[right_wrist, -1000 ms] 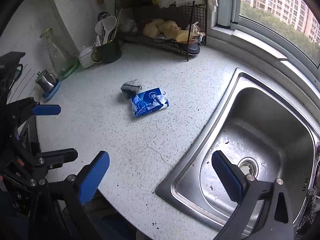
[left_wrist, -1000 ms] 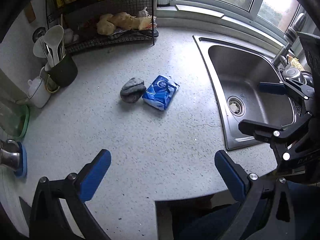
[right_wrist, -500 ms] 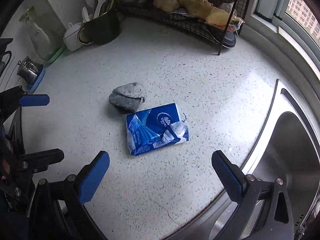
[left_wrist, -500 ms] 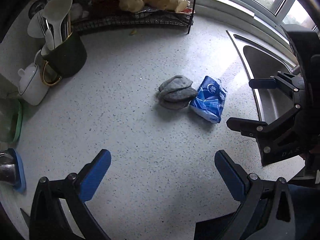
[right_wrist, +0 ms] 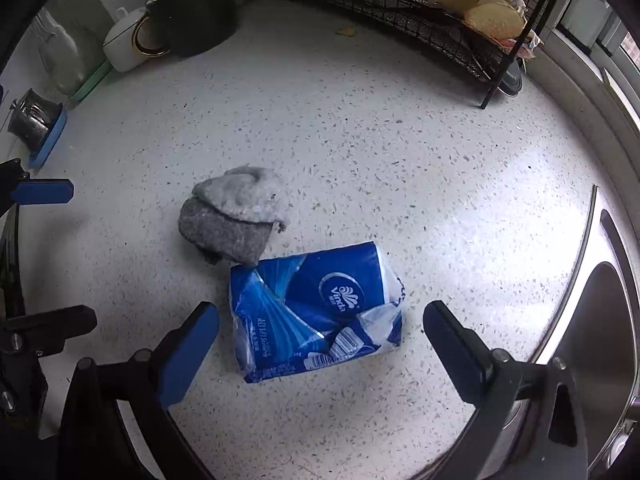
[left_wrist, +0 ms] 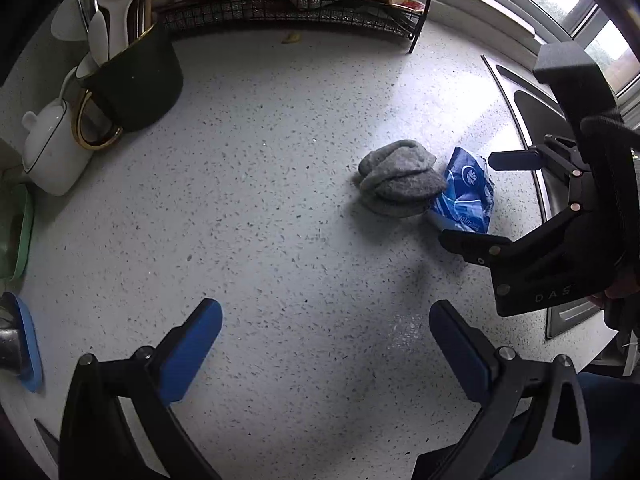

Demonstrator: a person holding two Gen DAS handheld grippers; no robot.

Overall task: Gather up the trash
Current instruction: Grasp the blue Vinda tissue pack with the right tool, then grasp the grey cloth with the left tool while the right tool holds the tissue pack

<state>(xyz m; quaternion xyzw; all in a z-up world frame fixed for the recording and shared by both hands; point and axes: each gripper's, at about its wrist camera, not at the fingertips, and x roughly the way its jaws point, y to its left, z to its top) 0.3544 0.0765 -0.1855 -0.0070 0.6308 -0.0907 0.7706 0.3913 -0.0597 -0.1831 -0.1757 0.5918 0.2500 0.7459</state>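
Observation:
A crumpled blue tissue wrapper lies flat on the speckled white countertop, touching a wadded grey rag behind it on the left. My right gripper is open, low over the counter, with the wrapper lying between its blue pads. In the left wrist view the same wrapper and rag sit at the right, with the right gripper over the wrapper. My left gripper is open and empty, well short of the rag.
A black wire rack holding yellowish lumps stands at the back. A dark utensil cup, a white teapot and a green tray line the left wall. The steel sink drops off at the right.
Both grippers have moved forward and lower over the counter. The right one has closed in until the blue wrapper lies between its open fingers; the sink has slid out to the view's edge.

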